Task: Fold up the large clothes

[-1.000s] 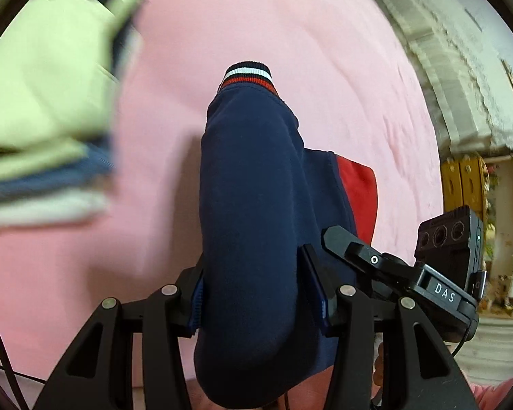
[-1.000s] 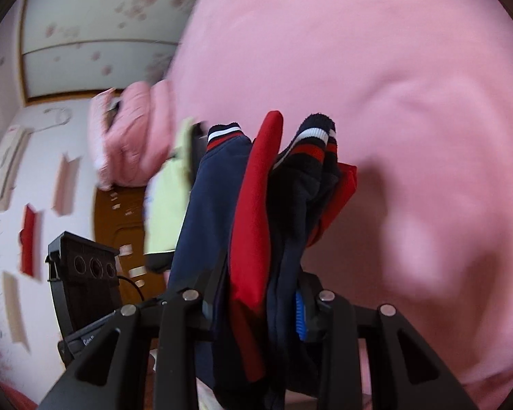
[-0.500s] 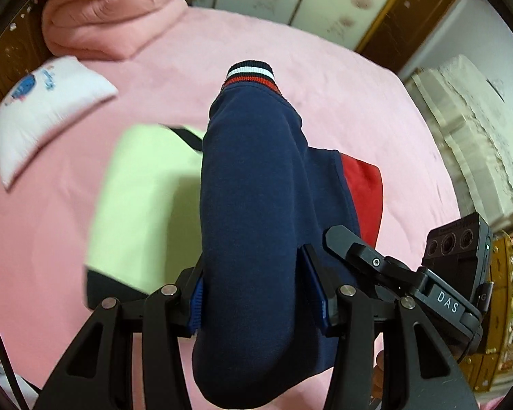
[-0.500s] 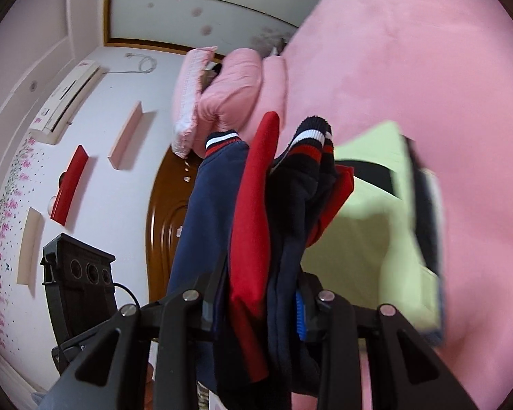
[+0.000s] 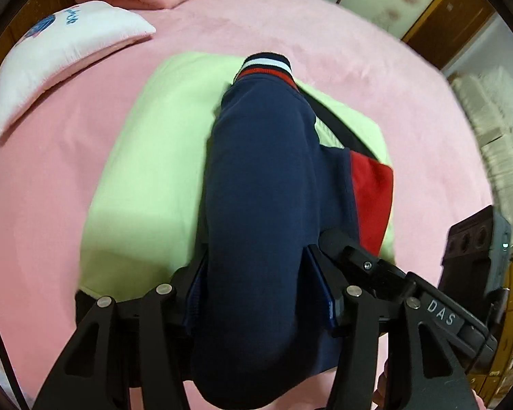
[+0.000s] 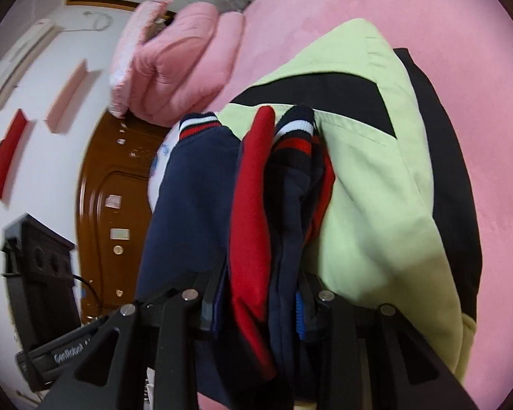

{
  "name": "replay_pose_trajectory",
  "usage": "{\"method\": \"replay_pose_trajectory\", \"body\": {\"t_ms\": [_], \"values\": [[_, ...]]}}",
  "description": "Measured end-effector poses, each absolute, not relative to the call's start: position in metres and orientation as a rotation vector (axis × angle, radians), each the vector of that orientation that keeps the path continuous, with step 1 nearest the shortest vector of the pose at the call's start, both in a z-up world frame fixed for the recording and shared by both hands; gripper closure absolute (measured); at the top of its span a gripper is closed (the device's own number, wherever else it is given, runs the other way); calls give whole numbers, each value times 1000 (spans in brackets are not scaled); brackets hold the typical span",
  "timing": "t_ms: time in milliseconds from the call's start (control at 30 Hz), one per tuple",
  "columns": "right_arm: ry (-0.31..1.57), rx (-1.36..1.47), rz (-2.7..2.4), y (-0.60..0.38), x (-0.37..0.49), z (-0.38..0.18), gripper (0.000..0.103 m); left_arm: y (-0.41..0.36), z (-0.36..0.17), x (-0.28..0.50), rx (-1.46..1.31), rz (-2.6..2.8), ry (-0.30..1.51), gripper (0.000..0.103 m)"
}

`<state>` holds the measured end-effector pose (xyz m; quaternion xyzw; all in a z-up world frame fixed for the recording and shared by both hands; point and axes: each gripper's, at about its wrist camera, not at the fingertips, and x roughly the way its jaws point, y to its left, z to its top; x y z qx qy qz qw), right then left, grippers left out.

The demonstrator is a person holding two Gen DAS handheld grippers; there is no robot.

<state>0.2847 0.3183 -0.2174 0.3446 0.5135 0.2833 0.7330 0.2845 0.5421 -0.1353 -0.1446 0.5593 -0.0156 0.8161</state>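
A folded navy garment (image 5: 260,188) with red panels and striped cuffs is held between both grippers. My left gripper (image 5: 256,294) is shut on its navy side. My right gripper (image 6: 260,304) is shut on the navy and red layers (image 6: 253,212). The garment hangs over a folded light-green garment (image 5: 147,184) with black trim, lying on the pink bed (image 5: 44,177). The green garment also shows in the right wrist view (image 6: 369,205). The other gripper's body shows at the right edge of the left view (image 5: 475,249).
A white pillow (image 5: 61,51) lies at the far left of the bed. A folded pink quilt (image 6: 174,65) is at the headboard. A brown door (image 6: 109,212) and white wall stand beyond the bed. A white lace cover (image 5: 499,150) is at the right.
Both grippers carried the navy garment across the bed. The green garment, at the side a second ago, now lies directly under and ahead of it, larger in view.
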Motion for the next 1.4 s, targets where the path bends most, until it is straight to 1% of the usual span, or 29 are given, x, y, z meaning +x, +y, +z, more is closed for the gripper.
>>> {"method": "replay_pose_trajectory", "body": {"t_ms": [200, 267, 300, 367, 400, 433, 467, 500, 533, 567, 600, 633, 733, 767, 833, 900, 967, 1033, 1100, 1200, 1267, 1400], "values": [[1158, 676, 632, 319, 290, -215, 71, 538, -136, 272, -299, 0, 1167, 50], [1167, 647, 629, 318, 292, -212, 67, 530, -134, 274, -305, 15, 1170, 49], [1168, 633, 623, 317, 291, -212, 62, 528, -134, 274, -311, 29, 1168, 48], [1166, 598, 608, 316, 288, -210, 55, 524, -133, 267, -320, 70, 1153, 46], [1162, 599, 610, 314, 287, -211, 55, 520, -131, 262, -323, 102, 1136, 44], [1165, 615, 618, 311, 287, -212, 54, 517, -130, 259, -326, 130, 1126, 40], [1172, 643, 637, 307, 286, -213, 52, 514, -129, 255, -326, 157, 1126, 30], [1185, 666, 650, 301, 285, -215, 51, 509, -129, 249, -333, 199, 1133, 24], [1193, 677, 657, 299, 285, -214, 49, 505, -128, 242, -347, 217, 1125, 22], [1205, 689, 668, 293, 282, -212, 44, 498, -126, 231, -344, 247, 1104, 19], [1214, 691, 680, 286, 277, -210, 42, 493, -125, 224, -333, 281, 1101, 14], [1217, 684, 687, 280, 272, -208, 36, 487, -126, 214, -325, 322, 1113, 5], [1200, 656, 736, 262, 255, -198, 29, 472, -136, 182, -368, 396, 1154, 4], [1202, 626, 731, 252, 244, -196, 19, 468, -140, 172, -400, 408, 1165, 4], [1218, 563, 701, 234, 227, -194, 7, 452, -154, 141, -509, 451, 1212, 4], [1271, 477, 668, 208, 204, -198, 6, 425, -167, 112, -548, 496, 1256, 4], [1333, 390, 620, 171, 177, -204, 6, 393, -174, 91, -503, 506, 1319, 4], [1383, 310, 553, 131, 151, -208, 5, 342, -177, 68, -409, 476, 1387, 4], [1454, 224, 417, 78, 123, -210, 5, 293, -175, 49, -344, 426, 1411, 4], [1548, 201, 274, 14, 91, -211, 5, 221, -170, 23, -296, 345, 1438, 4], [1580, 177, 210, -32, 64, -205, 5, 185, -166, 11, -284, 316, 1444, 4], [1560, 65, 141, -88, 30, -182, 4, 109, -150, 0, -322, 173, 1490, 4]]}}
